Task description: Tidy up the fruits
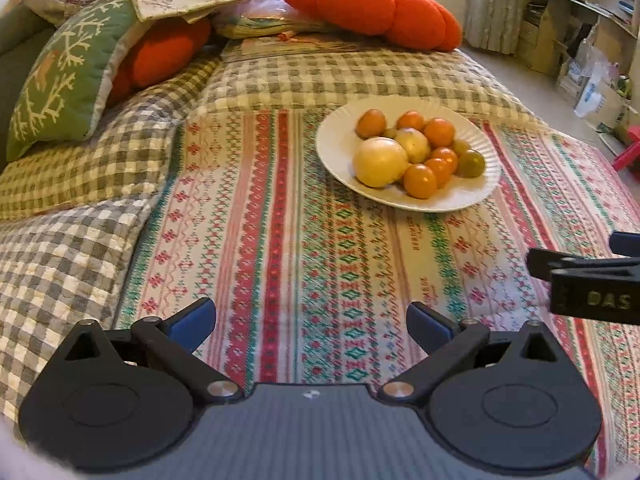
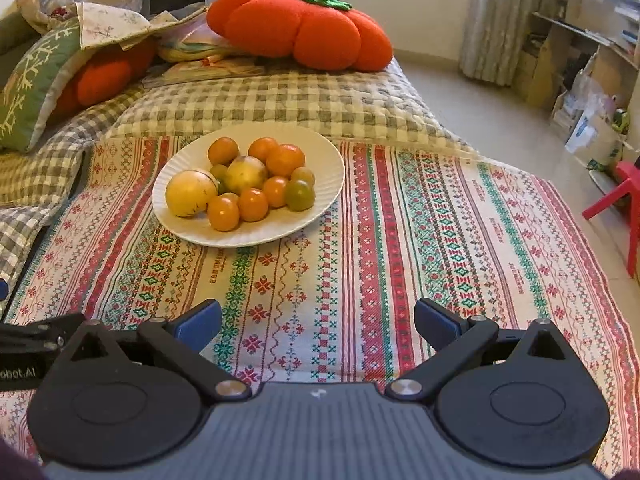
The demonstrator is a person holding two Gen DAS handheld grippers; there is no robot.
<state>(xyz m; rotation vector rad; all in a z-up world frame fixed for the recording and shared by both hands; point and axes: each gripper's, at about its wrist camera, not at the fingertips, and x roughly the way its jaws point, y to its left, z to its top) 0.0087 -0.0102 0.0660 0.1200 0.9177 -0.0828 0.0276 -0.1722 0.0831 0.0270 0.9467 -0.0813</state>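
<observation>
Fruits on plate — plate on cloth, cushion behind.

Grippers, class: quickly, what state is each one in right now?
Left gripper: open, holding nothing.
Right gripper: open, holding nothing.

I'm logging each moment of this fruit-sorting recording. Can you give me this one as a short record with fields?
surface: patterned cloth spread over a checked quilt
plate: white plate on the cloth
fruit: all piled on the plate; one large yellow fruit, a smaller yellow one, several small orange ones, one greenish fruit
left hand-held gripper: open, nothing between its fingers
right hand-held gripper: open, nothing between its fingers
behind: orange pumpkin cushion, green cushion
</observation>
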